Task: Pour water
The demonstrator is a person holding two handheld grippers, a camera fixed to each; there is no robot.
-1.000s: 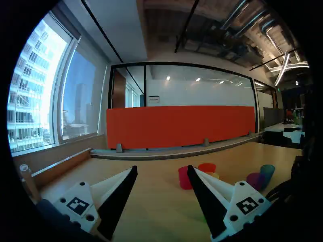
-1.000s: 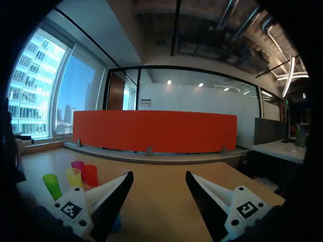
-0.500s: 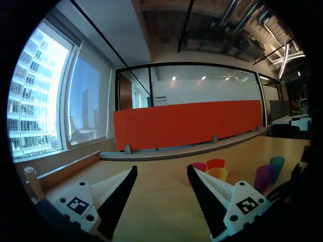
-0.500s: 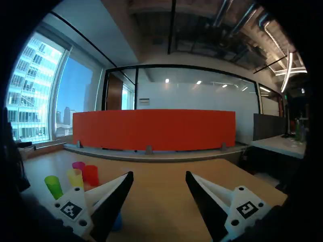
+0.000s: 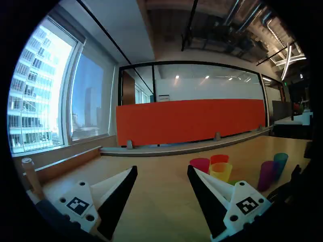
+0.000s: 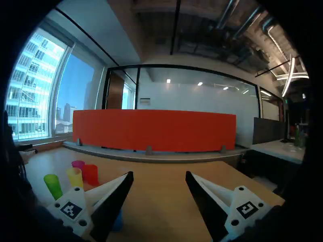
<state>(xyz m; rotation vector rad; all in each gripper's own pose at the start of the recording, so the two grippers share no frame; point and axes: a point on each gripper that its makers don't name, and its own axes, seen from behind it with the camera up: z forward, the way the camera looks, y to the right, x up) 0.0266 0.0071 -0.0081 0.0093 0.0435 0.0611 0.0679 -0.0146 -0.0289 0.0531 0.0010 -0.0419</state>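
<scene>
In the left gripper view, a cluster of translucent cups stands on the wooden table (image 5: pixel 161 193) just right of my right finger: a pink cup (image 5: pixel 200 164), a red cup (image 5: pixel 219 158), a yellow cup (image 5: pixel 221 171), a purple cup (image 5: pixel 266 175) and a teal cup (image 5: pixel 280 161). My left gripper (image 5: pixel 162 168) is open and holds nothing. In the right gripper view, a green cup (image 6: pixel 53 185), a yellow cup (image 6: pixel 74 176), a pink cup (image 6: pixel 78 164) and a red cup (image 6: pixel 91 174) stand at the left. A blue object (image 6: pixel 117 222) peeks from under my left finger. My right gripper (image 6: pixel 159 174) is open, holding nothing.
An orange divider panel (image 5: pixel 189 121) runs along the table's far edge. Tall windows (image 5: pixel 36 101) line the left side above a wooden ledge. A slim clear capped container (image 5: pixel 30 177) stands at the far left. Another desk (image 6: pixel 278 149) sits to the right.
The left gripper view has swung, so the cups have slid left towards its right finger and look nearer. The right gripper view has barely shifted. Both grippers stay open.
</scene>
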